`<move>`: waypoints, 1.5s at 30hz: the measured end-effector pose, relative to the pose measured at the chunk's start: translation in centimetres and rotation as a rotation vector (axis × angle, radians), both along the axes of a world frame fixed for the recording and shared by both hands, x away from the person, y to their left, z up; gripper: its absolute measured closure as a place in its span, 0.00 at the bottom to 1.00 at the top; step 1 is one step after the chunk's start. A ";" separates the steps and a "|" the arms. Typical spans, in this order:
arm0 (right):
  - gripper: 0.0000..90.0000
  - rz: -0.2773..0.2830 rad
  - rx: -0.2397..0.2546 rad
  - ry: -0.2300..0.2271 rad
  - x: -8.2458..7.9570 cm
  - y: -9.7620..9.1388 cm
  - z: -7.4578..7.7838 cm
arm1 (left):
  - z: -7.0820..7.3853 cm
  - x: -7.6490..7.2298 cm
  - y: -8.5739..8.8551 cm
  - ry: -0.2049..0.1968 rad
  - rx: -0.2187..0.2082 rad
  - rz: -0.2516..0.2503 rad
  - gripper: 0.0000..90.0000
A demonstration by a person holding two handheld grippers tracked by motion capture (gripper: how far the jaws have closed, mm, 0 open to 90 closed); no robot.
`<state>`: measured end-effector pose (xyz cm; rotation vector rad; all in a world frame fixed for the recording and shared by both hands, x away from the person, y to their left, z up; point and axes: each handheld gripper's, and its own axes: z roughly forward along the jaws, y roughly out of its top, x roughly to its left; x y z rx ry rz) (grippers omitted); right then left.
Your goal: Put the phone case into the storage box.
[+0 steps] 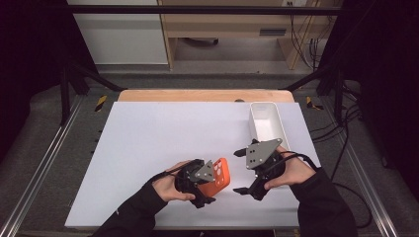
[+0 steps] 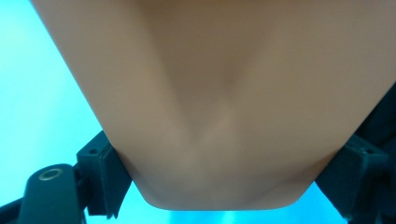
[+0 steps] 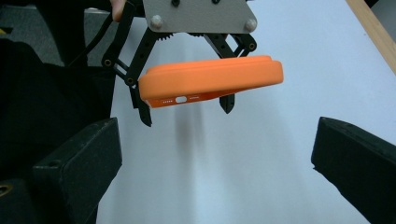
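Open desk at 9 to 12 o'clock, crowded at 3

The white desk (image 1: 148, 143) lies bare toward 10 o'clock; a white tray (image 1: 267, 123) blocks 1 o'clock, and the orange phone case (image 1: 217, 177) sits between the 2 grippers.

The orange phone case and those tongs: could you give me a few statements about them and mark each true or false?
1. The left tongs grip the orange phone case. True.
2. The right tongs also hold the case. False: their jaws stand open with nothing between them, apart from the case.
3. The case lies flat on the white table. False: it is held up off the surface, as the right gripper view shows.
4. A white tray sits at the table's far right. True.
5. The tray holds a phone. False: it looks empty.
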<state>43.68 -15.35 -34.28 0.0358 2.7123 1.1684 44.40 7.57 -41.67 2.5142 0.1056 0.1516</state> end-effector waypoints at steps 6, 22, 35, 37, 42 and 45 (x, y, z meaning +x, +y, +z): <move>0.03 -0.007 0.042 0.002 -0.1 0.0 -0.4 | 0.0 0.0 0.8 0.005 -0.064 0.014 0.17; 0.03 -0.020 0.097 0.016 0.0 0.1 -1.3 | 0.0 0.2 2.0 0.019 -0.157 0.035 0.17; 0.03 -0.028 0.141 0.029 -0.1 0.3 -1.3 | 1.0 -0.1 1.8 -0.007 -0.192 0.006 0.17; 0.03 -0.031 0.150 0.032 -0.1 0.3 -1.2 | 1.1 -0.1 1.7 -0.008 -0.197 0.003 0.17; 0.03 -0.032 0.173 0.051 -0.2 0.4 -1.1 | 1.3 -0.2 1.2 -0.014 -0.194 -0.014 0.17; 0.03 -0.026 0.178 0.055 -0.3 0.4 -1.1 | 1.4 -0.2 0.8 -0.013 -0.191 -0.023 0.17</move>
